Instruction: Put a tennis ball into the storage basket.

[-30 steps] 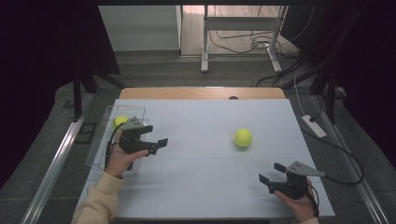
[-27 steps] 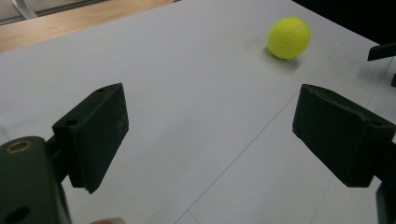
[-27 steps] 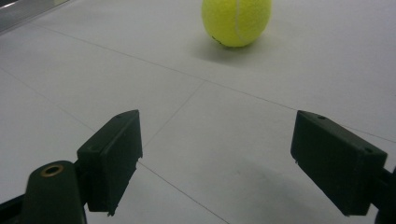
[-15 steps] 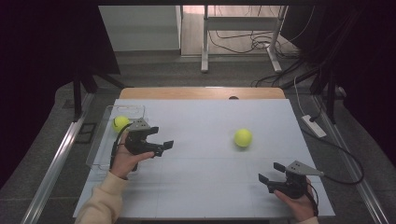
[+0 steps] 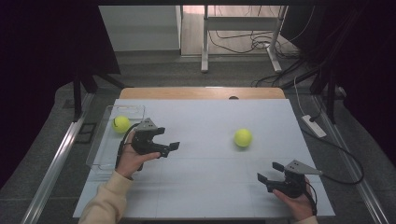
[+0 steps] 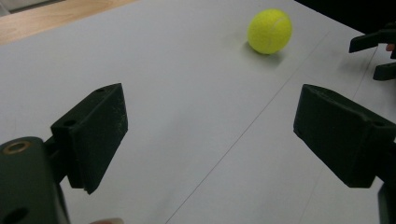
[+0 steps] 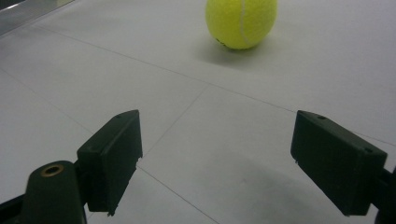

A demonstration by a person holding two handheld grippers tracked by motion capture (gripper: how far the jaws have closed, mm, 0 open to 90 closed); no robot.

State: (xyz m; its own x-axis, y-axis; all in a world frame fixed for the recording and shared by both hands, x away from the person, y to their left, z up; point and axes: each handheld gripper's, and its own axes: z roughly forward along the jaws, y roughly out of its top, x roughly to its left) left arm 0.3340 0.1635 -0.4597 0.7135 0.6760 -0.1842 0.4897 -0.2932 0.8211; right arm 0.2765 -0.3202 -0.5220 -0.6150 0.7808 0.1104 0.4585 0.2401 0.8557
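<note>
A yellow tennis ball (image 5: 243, 137) lies on the white table (image 5: 201, 186), right of centre. A second yellow ball (image 5: 121, 124) rests inside a clear plastic bin (image 5: 103, 156) at the table's left edge. My left gripper (image 5: 169, 139) hovers just right of the bin, open and empty, pointing at the loose ball (image 6: 269, 31), which is far ahead of the jaws. My right gripper (image 5: 267, 171) sits near the front right, open and empty. In its view the ball (image 7: 241, 21) is straight ahead, well beyond the wide-open right gripper (image 7: 215, 158).
The wooden strip (image 5: 201, 92) marks the table's far edge. A white power strip (image 5: 314, 126) and cables lie on the floor to the right. In the left gripper view the other gripper's jaws (image 6: 373, 51) show at the right edge.
My left gripper has moved right, away from the bin and out over the table. The right gripper and both balls have stayed put.
</note>
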